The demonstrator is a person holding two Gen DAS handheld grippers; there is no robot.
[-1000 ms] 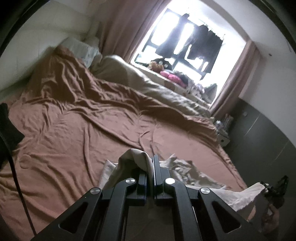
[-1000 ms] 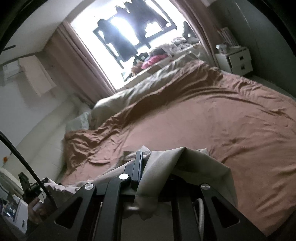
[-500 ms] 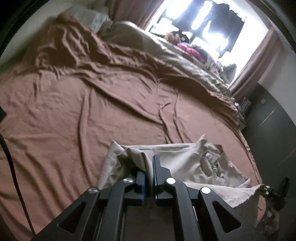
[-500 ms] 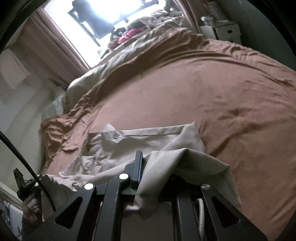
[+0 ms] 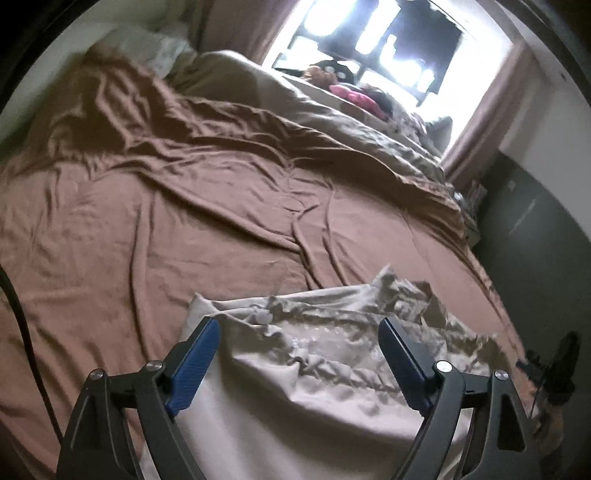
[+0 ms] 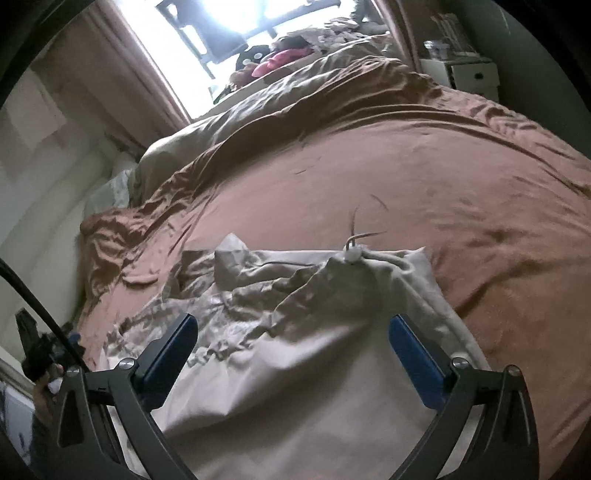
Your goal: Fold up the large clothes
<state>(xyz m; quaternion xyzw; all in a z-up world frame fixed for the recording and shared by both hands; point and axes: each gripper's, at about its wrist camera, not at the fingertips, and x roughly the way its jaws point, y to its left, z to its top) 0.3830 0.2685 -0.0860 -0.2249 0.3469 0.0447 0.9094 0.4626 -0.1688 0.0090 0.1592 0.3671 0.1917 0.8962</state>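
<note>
You released both: left hand-held gripper and right hand-held gripper went from pinching to spread. Crumpled beige cotton garment dropped at the brown-sheeted bed's near edge; fold laid.

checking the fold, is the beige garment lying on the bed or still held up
Lying on the bed. The beige garment rests crumpled on the brown sheet; the left gripper and right gripper are open.

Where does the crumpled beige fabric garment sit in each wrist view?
Left wrist: crumpled beige fabric garment, bottom centre, between the open fingers, on the brown bedsheet.
Right wrist: same garment, bottom centre, between the open fingers.
Shared landmark: bright window behind the bed.
</note>
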